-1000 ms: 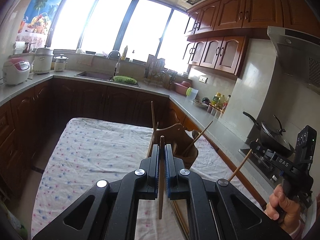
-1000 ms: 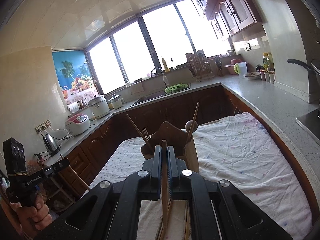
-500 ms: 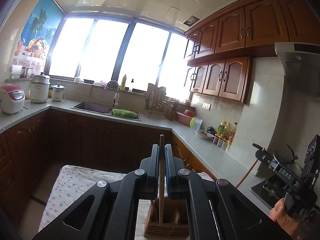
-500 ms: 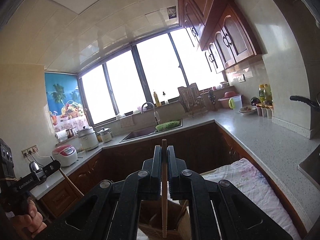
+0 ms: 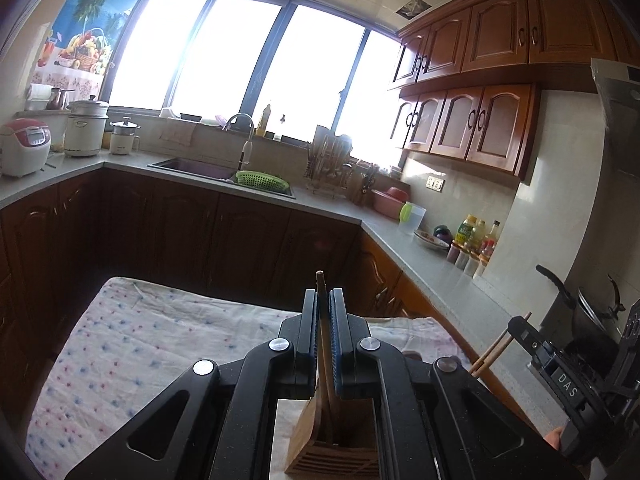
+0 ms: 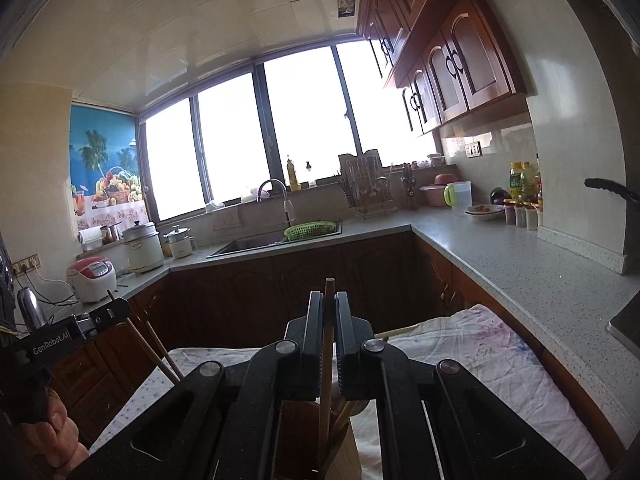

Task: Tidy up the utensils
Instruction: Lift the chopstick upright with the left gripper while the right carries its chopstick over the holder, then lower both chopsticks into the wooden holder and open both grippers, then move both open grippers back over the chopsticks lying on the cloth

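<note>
Two grippers, each pinching one wooden chopstick, both over the wooden utensil holder. Left gripper [image 5: 324,300] lower centre of its view, jaws pressed onto chopstick [image 5: 320,280]; stick upright, tip poking above the pads, lower end reaching down into the holder [image 5: 332,448] at bottom centre. Right gripper [image 6: 329,304] same pose in its own view, clamped on its chopstick [image 6: 329,286], lower end down among the utensils already in the holder [image 6: 340,460].

Versus a second ago: holder then sat ahead of the jaws, mid-frame, with sticks fanning out of it; now directly under the pads in both views, mostly hidden by the gripper bodies. Half a second ago the cameras were pitched up, mostly window and cupboards; now tipped back down, more of the dotted cloth [image 5: 140,340] in frame. Grip unchanged on both sides.

Counts: one holder, two held chopsticks. In the left view, right gripper at lower right edge with its stick seen as two thin shafts [image 5: 500,344] — one or a pair, can't tell. In the right view, left gripper at lower left, hand [image 6: 56,432] on the grip, two shafts [image 6: 156,352] below it.
</note>
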`<state>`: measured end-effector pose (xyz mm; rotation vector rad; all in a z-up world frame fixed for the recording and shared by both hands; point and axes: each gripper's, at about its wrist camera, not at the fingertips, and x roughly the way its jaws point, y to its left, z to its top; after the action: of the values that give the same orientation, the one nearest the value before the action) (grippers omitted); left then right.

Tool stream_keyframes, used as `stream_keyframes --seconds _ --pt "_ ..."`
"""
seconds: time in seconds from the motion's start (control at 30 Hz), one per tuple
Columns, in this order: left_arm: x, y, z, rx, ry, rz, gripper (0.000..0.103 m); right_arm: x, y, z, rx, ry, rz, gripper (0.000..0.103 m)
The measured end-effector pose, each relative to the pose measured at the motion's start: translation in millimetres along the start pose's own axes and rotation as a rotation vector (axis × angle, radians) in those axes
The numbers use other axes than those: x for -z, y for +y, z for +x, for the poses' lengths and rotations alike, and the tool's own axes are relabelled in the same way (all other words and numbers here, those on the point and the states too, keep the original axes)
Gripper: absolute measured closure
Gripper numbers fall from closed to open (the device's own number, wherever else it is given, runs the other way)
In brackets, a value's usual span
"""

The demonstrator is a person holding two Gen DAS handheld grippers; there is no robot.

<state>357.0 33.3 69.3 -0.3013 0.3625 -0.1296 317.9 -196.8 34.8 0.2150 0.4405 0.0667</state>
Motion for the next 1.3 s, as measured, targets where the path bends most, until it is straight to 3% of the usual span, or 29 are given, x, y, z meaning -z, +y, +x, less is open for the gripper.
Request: stream_keyframes --seconds 0.17,0.53,0.63,0.7,0.73,0.8,0.87,0.93,0.97,1.0,1.03,1.13,1.3 --pt "0.5 3.5 12.2 -0.008 0.047 -0.001 0.098 20.7 -7.7 6.1 0.011 0.042 0.023 0.097" --pt "-7.3 4.3 17.0 -0.015 0.058 0.009 0.097 13.8 -12.9 7.6 0.013 0.076 0.043 0.097" --pt "-7.8 7.0 15.3 -0.011 0.070 0.002 0.097 13.4 -14.7 8.6 0.015 0.085 0.052 0.092" --pt "-7.2 11.0 9.1 -0.003 0.077 -0.011 0.084 12.5 -15.9 8.1 0.007 0.088 0.064 0.092" --pt "-6.9 14.1 4.6 -0.005 0.072 -0.020 0.078 11.4 -16.8 6.6 0.004 0.088 0.072 0.089" --pt "-7.3 18.4 -7.2 -0.005 0.050 -0.038 0.053 8.1 -19.3 1.4 -0.008 0.079 0.089 0.077" --pt "-7.0 19.8 -20.4 -0.012 0.030 -0.046 0.044 3.9 -20.8 -8.6 -0.031 0.056 0.105 0.055" --pt "-6.0 21.6 -34.6 -0.011 0.017 -0.055 0.035 -0.8 -21.7 -21.7 -0.036 0.026 0.114 0.046" --pt "-3.8 22.5 -43.0 -0.014 0.009 -0.059 0.027 -2.7 -22.7 -28.3 -0.044 0.017 0.122 0.030" --pt "-2.2 23.4 -51.6 -0.024 0.003 -0.061 0.019 -4.2 -24.1 -34.7 -0.052 0.007 0.133 0.021" --pt "1.0 24.3 -60.2 -0.031 -0.004 -0.064 0.018 -4.3 -25.3 -42.3 -0.062 -0.005 0.142 0.009" --pt "17.3 25.2 -87.2 -0.036 -0.009 -0.076 0.013 0.6 -27.4 -66.6 -0.073 -0.030 0.148 0.005" --pt "48.1 24.9 -127.0 -0.041 0.013 -0.089 0.011 23.0 -34.1 -97.9 -0.076 0.002 0.172 0.003"
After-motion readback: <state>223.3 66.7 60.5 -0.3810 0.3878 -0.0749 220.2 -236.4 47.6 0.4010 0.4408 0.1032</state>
